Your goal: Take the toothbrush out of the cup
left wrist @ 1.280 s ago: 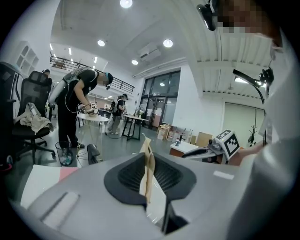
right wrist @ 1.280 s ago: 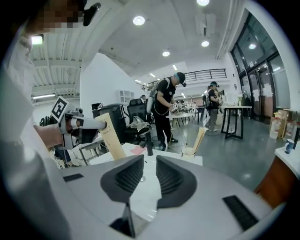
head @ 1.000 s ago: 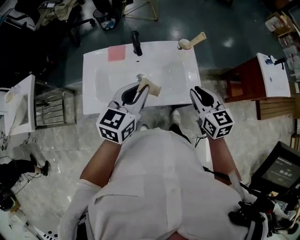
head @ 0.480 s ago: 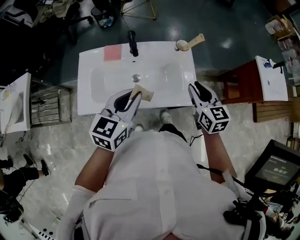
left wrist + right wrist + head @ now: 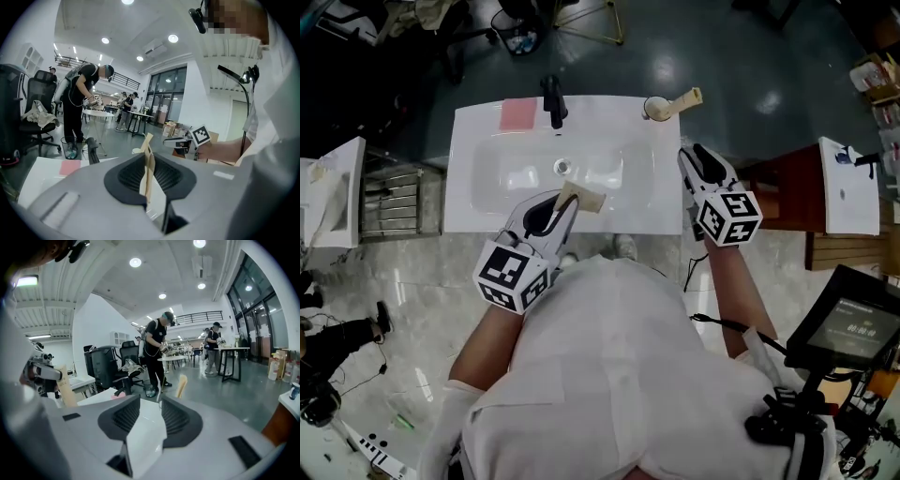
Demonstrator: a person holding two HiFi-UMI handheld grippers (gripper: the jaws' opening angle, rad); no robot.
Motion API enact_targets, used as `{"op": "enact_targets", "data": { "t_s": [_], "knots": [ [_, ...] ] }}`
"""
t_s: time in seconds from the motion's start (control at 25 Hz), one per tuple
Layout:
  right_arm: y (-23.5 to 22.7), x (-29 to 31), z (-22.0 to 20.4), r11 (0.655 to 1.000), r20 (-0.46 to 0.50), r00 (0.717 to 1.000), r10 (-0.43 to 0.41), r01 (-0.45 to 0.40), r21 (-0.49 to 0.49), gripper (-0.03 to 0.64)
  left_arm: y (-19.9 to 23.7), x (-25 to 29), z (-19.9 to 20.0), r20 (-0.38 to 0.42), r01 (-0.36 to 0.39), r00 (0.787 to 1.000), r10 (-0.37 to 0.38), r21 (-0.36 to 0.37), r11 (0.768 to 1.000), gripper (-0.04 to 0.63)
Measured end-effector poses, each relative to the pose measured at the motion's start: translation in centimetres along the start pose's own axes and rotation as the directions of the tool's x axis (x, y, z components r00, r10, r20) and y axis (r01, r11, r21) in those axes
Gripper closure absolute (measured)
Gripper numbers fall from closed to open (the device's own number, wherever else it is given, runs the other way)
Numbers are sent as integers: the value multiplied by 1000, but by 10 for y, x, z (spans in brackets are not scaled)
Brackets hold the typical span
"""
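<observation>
Toothbrush [image 5: 686,97]: in cup [image 5: 654,110], top leaning rightward; right gripper [image 5: 696,155], empty, jaws opening, lies nearest the cup; left gripper [image 5: 562,199], clamped on tan strip [image 5: 587,198], farther off.

Both forearms reach forward from the person's white-shirted trunk, elbows bent and held out to either side. The left tongs [image 5: 566,199] point ahead and slightly downward. Their jaws are closed on a thin tan toothbrush [image 5: 582,195], which sticks out past the pads. The right tongs [image 5: 697,156] sit further forward, well apart from the left, and also tilt a little downward. Their jaws are opening, with nothing between them. Both marker cubes face up toward the head.
</observation>
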State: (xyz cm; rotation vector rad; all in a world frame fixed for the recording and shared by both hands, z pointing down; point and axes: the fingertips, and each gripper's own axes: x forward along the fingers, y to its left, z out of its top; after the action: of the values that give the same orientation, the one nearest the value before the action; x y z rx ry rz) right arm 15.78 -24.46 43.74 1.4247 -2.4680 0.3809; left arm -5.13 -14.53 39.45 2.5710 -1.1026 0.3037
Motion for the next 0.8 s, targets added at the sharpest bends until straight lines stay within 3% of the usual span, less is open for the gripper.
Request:
{"op": "enact_targets", "data": {
  "t_s": [0.48, 0.8],
  "knots": [
    [-83, 68, -5, 999, -22, 999, 47, -46, 29, 431, -12, 32, 8, 5, -137, 990, 138, -45, 990, 543],
    [-96, 121, -13, 991, -3, 992, 124, -123, 58, 428, -12, 30, -8, -3, -247, 969, 247, -82, 966, 543]
  ]
}}
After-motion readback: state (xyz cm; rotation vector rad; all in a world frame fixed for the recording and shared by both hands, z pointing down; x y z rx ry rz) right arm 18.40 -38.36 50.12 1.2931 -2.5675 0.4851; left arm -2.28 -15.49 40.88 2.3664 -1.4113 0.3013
